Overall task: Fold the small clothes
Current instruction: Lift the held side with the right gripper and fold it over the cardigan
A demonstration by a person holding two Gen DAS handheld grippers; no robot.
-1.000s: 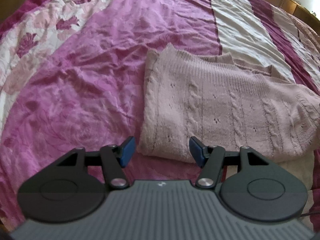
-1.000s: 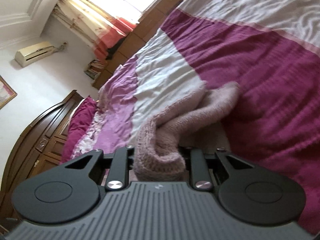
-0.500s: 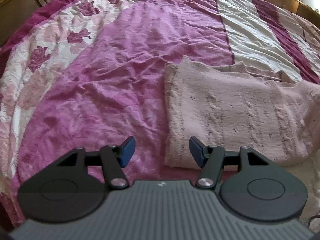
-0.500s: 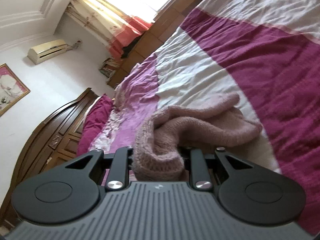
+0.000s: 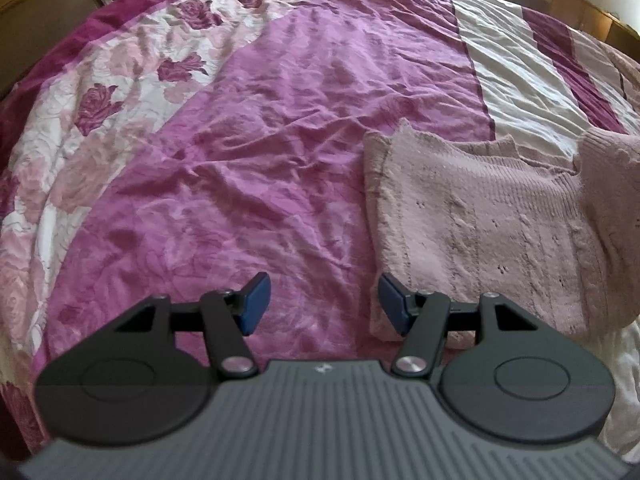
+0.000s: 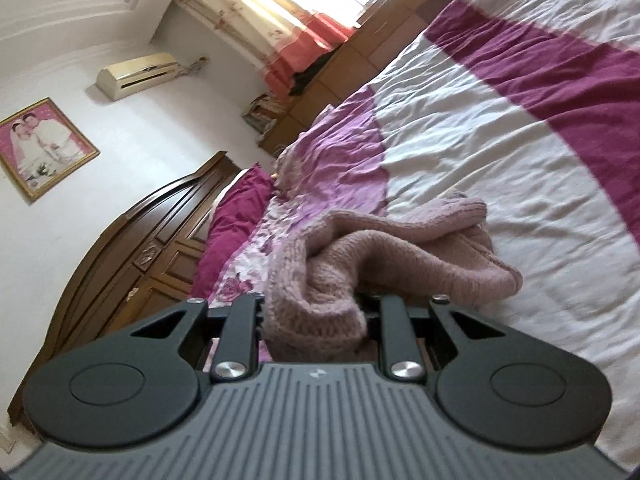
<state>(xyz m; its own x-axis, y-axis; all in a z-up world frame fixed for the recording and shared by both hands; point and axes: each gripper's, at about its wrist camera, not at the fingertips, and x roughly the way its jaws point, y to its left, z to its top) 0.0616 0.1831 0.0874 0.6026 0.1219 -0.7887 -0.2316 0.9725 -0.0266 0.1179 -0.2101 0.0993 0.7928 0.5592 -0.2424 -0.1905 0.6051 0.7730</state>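
A pale pink knitted sweater (image 5: 480,224) lies partly folded on the bed, at the right of the left wrist view. My left gripper (image 5: 322,302) hovers open over the purple bedspread (image 5: 280,140), just left of the sweater's near corner, with nothing between its blue pads (image 5: 254,300). My right gripper (image 6: 316,312) is shut on a bunched part of the sweater (image 6: 320,312), lifted off the bed. The rest of that fold (image 6: 420,256) trails away over the white stripe. Its pads are hidden by the knit.
The bedspread (image 6: 500,140) has white, magenta and floral bands. A dark wooden headboard (image 6: 132,248) and a magenta pillow (image 6: 236,216) stand at the left of the right wrist view. A wooden ledge (image 5: 560,0) borders the bed's far side.
My left gripper has drifted left, so the sweater sits further right in its view. My right gripper has risen and carried the gripped knit up, with more of the wall now in view.
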